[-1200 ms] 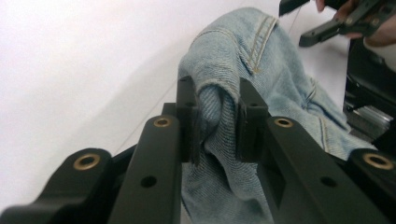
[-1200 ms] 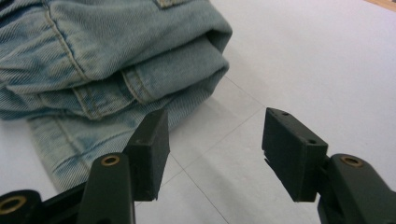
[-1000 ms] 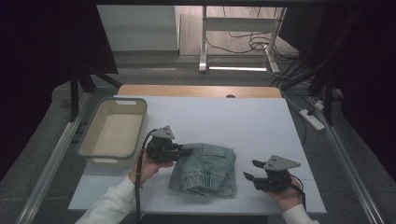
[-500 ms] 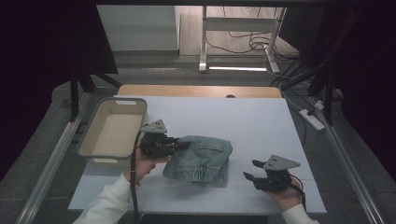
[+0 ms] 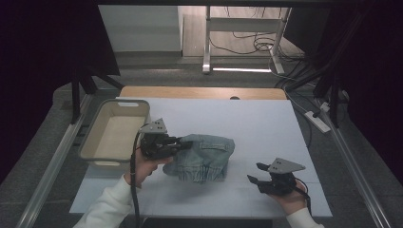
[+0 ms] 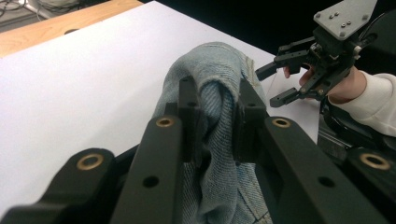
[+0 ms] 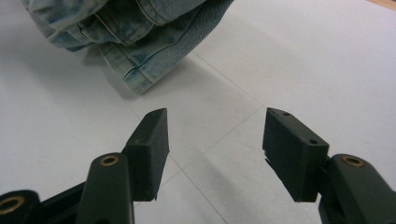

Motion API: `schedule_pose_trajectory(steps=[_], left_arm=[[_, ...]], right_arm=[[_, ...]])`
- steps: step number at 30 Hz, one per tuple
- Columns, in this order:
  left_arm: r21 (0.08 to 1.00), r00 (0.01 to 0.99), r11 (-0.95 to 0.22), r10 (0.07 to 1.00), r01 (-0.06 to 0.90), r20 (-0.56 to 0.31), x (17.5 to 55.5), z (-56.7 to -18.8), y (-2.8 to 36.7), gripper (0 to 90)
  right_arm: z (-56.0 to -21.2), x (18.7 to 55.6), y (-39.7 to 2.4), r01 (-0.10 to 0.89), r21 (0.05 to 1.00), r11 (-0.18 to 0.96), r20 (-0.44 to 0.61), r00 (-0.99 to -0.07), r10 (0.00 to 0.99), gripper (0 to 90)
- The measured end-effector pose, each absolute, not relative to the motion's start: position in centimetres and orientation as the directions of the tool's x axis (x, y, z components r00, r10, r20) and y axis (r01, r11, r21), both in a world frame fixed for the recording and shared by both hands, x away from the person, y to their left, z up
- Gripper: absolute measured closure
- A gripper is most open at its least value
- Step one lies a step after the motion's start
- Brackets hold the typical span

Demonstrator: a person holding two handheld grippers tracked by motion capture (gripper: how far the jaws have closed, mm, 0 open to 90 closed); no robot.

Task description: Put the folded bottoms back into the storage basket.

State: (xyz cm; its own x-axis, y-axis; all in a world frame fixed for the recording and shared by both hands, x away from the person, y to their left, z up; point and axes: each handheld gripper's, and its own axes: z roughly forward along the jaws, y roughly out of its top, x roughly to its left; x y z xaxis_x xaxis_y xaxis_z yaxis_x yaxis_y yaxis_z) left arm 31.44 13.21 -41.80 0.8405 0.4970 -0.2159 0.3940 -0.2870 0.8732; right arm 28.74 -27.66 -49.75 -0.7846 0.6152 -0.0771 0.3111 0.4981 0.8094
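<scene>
Jeans (image 5: 205, 151) pinched at a bunched fold between clenched left jaws (image 6: 215, 109), lifted off the surface (image 5: 266, 123) probably for the tub (image 5: 114, 135) behind; right jaws (image 7: 212, 140) spread, empty, just short of the hem.

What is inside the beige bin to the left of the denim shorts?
The bin shows a bare beige floor, nothing in it. The left gripper, shut on the denim shorts, covers a little of its near right corner.

Faded denim shorts (image 5: 204, 154), matt tabletop (image 5: 266, 123)
</scene>
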Motion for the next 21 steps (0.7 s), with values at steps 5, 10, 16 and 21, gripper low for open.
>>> schedule_pose_trajectory(steps=[5, 10, 16, 21], left_arm=[[0.880, 0.842, -0.278, 0.497, 0.385, -0.212, 31.3, -41.4, 13.4, 76.3], [0.884, 0.842, -0.271, 0.497, 0.381, -0.210, 31.3, -41.2, 13.6, 76.3], [0.890, 0.840, -0.257, 0.501, 0.376, -0.210, 31.3, -40.8, 14.0, 76.3], [0.896, 0.838, -0.248, 0.505, 0.370, -0.206, 31.2, -40.5, 14.4, 76.4]], right_arm=[[-49.8, 28.8, -27.7, 0.313, 0.808, 0.499, -0.077, -0.784, 0.615, 40.6], [-49.8, 28.8, -27.7, 0.312, 0.809, 0.498, -0.078, -0.783, 0.618, 40.6], [-49.9, 28.8, -27.7, 0.314, 0.809, 0.497, -0.077, -0.781, 0.619, 40.5], [-49.9, 28.8, -27.7, 0.315, 0.808, 0.498, -0.077, -0.781, 0.619, 40.5]])
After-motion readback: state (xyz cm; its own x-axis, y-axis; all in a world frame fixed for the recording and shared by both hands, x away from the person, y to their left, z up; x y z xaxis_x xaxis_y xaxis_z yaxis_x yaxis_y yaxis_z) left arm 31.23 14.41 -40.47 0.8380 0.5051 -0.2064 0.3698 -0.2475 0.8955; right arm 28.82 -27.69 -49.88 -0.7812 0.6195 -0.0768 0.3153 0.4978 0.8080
